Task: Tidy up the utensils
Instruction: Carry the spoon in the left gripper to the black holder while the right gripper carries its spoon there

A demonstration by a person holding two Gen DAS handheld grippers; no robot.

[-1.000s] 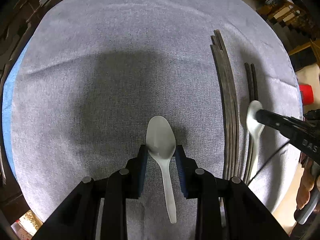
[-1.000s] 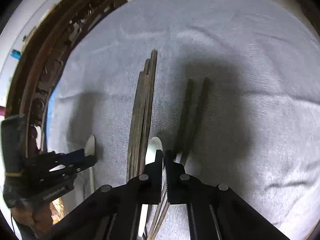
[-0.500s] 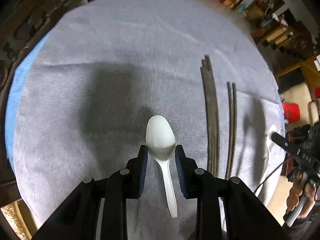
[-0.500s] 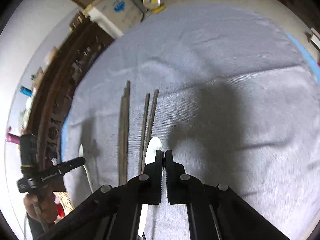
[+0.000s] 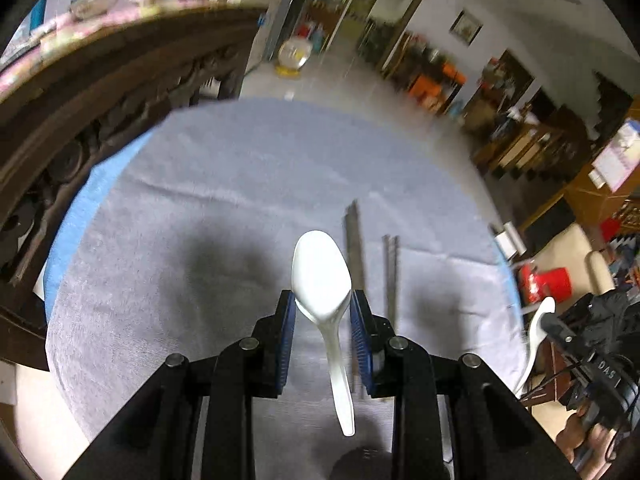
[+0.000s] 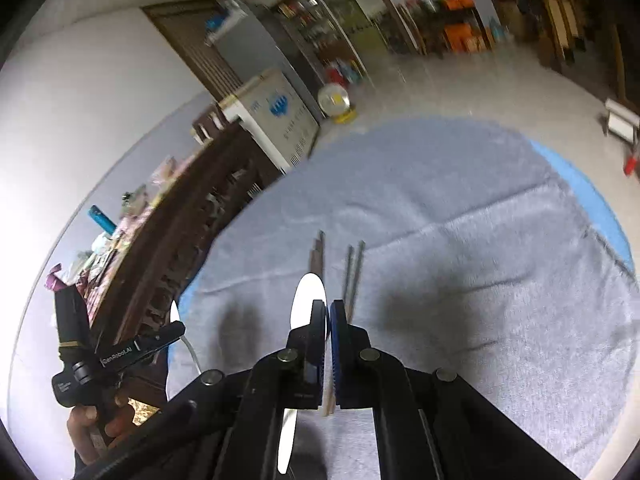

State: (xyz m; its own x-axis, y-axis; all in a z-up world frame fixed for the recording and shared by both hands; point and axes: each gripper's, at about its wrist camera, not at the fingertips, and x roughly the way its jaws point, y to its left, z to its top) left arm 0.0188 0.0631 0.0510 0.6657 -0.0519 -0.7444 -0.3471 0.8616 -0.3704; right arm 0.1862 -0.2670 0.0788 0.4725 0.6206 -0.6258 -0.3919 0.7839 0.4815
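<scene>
Left wrist: my left gripper (image 5: pixel 322 307) jaws pinch a white plastic spoon (image 5: pixel 321 272) at the bowl's base, handle hanging back under me, lifted over the bench (image 5: pixel 224 184) middle. Light, stiff, slick plastic, I judge; the neck is the best grip, since the bowl edges could slip out. Dark chopsticks (image 5: pixel 354 240) lie in two groups toward the right edge. My right gripper (image 5: pixel 550 322) shows off that edge with a second white spoon (image 5: pixel 536 332).

Right wrist: jaws nearly closed, clamping the second spoon edge-on at the neck, bowl forward. Only this view shows my left gripper's side profile, off the bench's left edge.
</scene>
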